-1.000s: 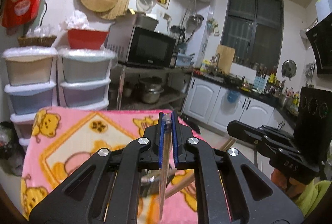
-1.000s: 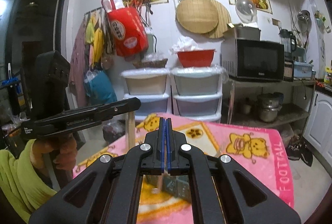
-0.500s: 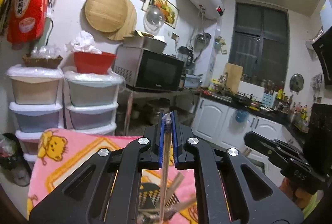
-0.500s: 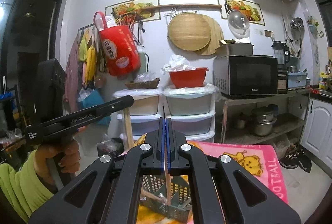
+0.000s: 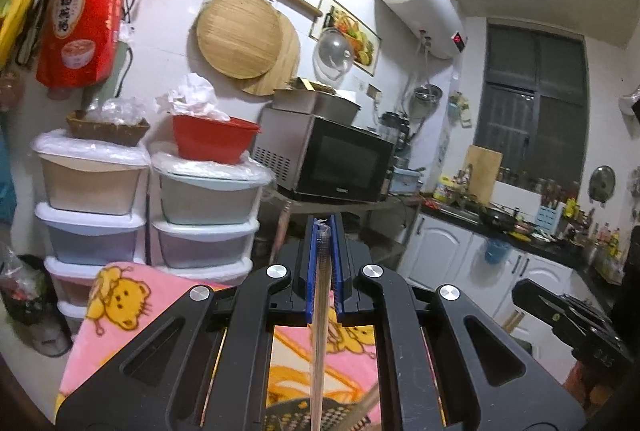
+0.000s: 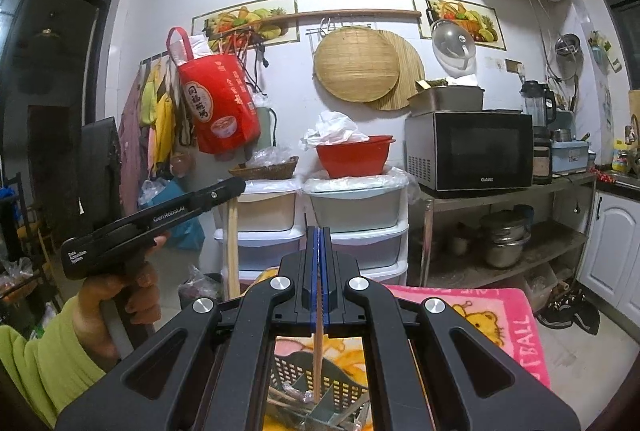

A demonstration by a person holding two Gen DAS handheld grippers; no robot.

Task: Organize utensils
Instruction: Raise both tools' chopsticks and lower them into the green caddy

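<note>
My left gripper (image 5: 324, 227) is shut on a plastic-wrapped wooden chopstick (image 5: 320, 331) that hangs straight down from its blue pads. Its lower end hangs by the top of a dark mesh utensil basket (image 5: 288, 416). My right gripper (image 6: 319, 231) is shut on a thinner chopstick (image 6: 317, 351), whose lower end reaches into the basket (image 6: 344, 387) among several other sticks. In the right wrist view the left gripper (image 6: 240, 186) is up at the left, its chopstick (image 6: 232, 243) dangling. The right gripper (image 5: 524, 289) shows at the left wrist view's right edge.
The basket stands on a table covered by a pink cartoon blanket (image 6: 480, 311). Behind it are stacked plastic drawers (image 6: 352, 215), a red bowl (image 6: 352, 155) and a microwave (image 6: 472, 151) on a metal shelf. Kitchen counters (image 5: 520, 231) run along the right.
Both grippers have risen with their chopsticks still clamped. The table has dropped low in both views, and the basket now shows beneath the sticks.
</note>
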